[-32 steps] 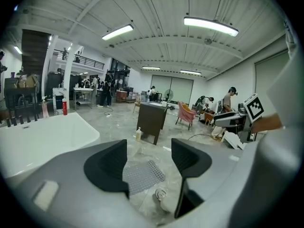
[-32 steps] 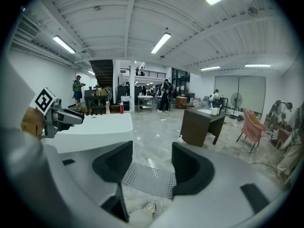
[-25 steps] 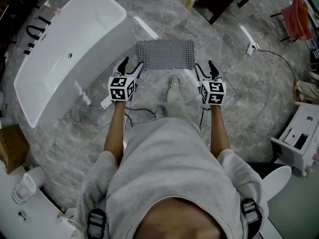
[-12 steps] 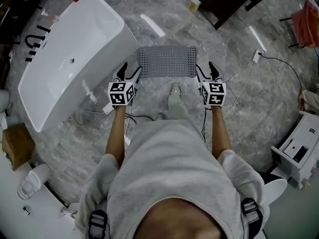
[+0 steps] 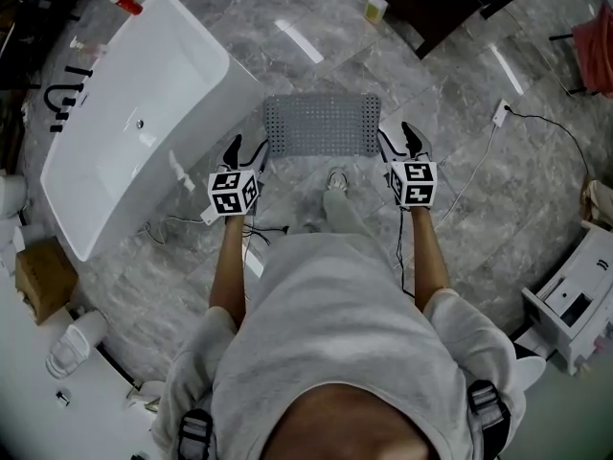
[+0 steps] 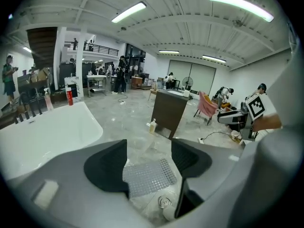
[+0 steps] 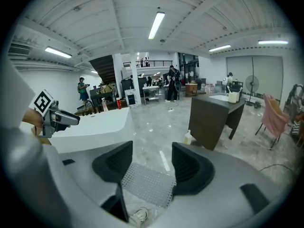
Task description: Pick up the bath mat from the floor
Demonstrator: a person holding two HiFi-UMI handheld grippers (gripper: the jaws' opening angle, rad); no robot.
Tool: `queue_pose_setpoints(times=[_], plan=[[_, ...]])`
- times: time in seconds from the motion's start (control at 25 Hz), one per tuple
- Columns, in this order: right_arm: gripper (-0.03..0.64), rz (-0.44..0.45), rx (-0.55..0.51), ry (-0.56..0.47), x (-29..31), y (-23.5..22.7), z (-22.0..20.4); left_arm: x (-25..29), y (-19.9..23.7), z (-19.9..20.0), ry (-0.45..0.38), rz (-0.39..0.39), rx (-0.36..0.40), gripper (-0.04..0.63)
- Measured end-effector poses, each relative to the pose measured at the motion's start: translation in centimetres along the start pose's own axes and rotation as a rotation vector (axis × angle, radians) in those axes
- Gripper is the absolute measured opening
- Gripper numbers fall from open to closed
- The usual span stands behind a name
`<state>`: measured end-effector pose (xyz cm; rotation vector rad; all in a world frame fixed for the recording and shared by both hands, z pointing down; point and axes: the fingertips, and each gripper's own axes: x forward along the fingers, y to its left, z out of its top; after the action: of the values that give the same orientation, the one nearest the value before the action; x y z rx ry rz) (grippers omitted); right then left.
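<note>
A grey perforated bath mat [image 5: 322, 125] lies flat on the marble floor just ahead of the person's feet. My left gripper [image 5: 246, 149] hovers open off the mat's near left corner, well above the floor. My right gripper [image 5: 398, 139] hangs open off the near right corner. Neither touches the mat. In the left gripper view the mat [image 6: 148, 176] shows between the empty jaws, far below. The right gripper view also frames the mat [image 7: 147, 184] between empty jaws.
A white bathtub [image 5: 134, 113] stands left of the mat. A dark cabinet [image 5: 431, 3] with a yellow bottle [image 5: 376, 8] beside it stands beyond. Cables [image 5: 479, 161] trail on the floor at right. The person's shoe [image 5: 336, 179] is just short of the mat.
The view has shifted as the person steps forward; the mat sits slightly lower in the frame. Both grippers stay open at the same spacing, a little nearer the mat's corners.
</note>
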<state>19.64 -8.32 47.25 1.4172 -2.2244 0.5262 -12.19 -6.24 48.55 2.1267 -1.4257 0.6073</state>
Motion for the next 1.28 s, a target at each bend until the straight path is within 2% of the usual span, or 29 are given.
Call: queue_pose_setpoints(times=[0.28, 0.44, 0.84, 1.28], plan=[[0.258, 0.042, 0.008, 0.067, 3.4, -1.5, -2.0, 2.0, 1.4, -0.8, 0.03, 0.053, -0.011, 0.299], [0.258, 0.051, 0.006, 0.1, 4.5, -2.2, -3.2, 3.3, 1.7, -2.3, 0.058, 0.063, -0.042, 0.299], [0.258, 0.046, 0.004, 0.137, 8.0, -2.2, -4.9, 6.6, 4.3, -7.3, 0.126, 0.059, -0.115, 0.299], [0.258, 0.0, 0.039, 0.197, 13.7, -2.2, -10.3, 12.1, 9.1, -11.2, 0.163, 0.02, -0.116, 0.299]])
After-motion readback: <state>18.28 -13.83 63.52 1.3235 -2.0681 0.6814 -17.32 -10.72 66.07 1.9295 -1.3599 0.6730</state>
